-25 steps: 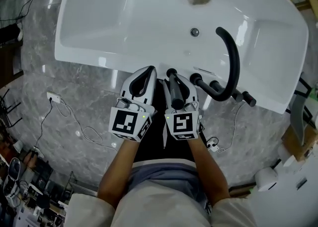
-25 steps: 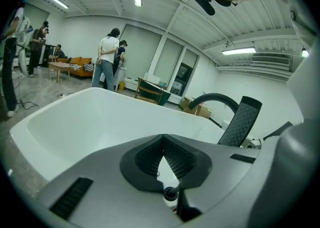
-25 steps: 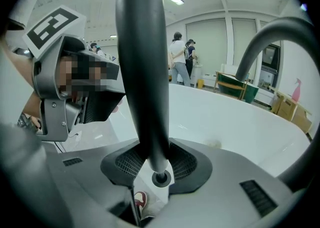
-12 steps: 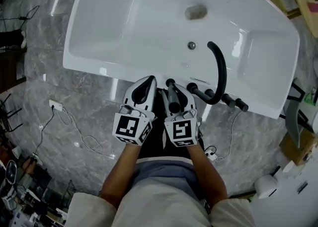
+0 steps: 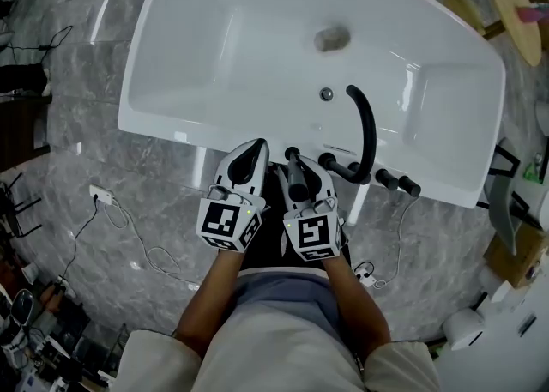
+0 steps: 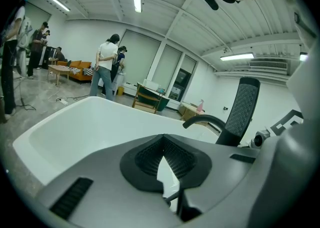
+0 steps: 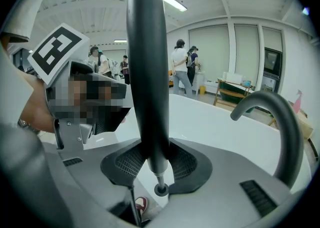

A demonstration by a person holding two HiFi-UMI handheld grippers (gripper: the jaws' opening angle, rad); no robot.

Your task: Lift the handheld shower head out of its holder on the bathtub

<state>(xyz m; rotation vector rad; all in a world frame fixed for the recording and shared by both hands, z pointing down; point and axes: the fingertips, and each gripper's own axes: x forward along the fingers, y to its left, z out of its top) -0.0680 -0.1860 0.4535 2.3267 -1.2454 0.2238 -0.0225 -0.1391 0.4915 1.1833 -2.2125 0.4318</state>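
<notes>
Shower head [image 5: 297, 177]: black and handheld, it was gripped by its handle in the right gripper. It stood roughly upright over the near rim of the bathtub, just left of the spout and taps.
Spray face: in the left gripper view the dotted black face [image 6: 242, 108] rose to the right of the left gripper's jaws, apart from them.
Lower end: in the right gripper view a thin stem ending in a small ring [image 7: 160, 189] showed just below the pads.
Right gripper [image 5: 303, 167]: its jaws pinched the handle from both sides, with the ribbed pads [image 7: 126, 164] against it.
Left gripper [image 5: 255, 148]: it was just beside the right one, its jaws pressed together at the tips with nothing between them.
Markings: black-and-white square marker patterns covered each gripper's cube [image 5: 225, 220]. The left one showed again in the right gripper view [image 7: 56, 52].
Bathtub [image 5: 163, 120]: it was white, with a drain [image 5: 332, 39] in its bottom.
Spout [image 5: 367, 120]: black, it arched from the near rim over the basin, with black taps [image 5: 383, 178] beside it.
Floor [image 5: 86, 167]: grey marble, with a white cable [image 5: 129, 223] trailing across it.
Background: people [image 6: 106, 67] stood beyond the tub.
</notes>
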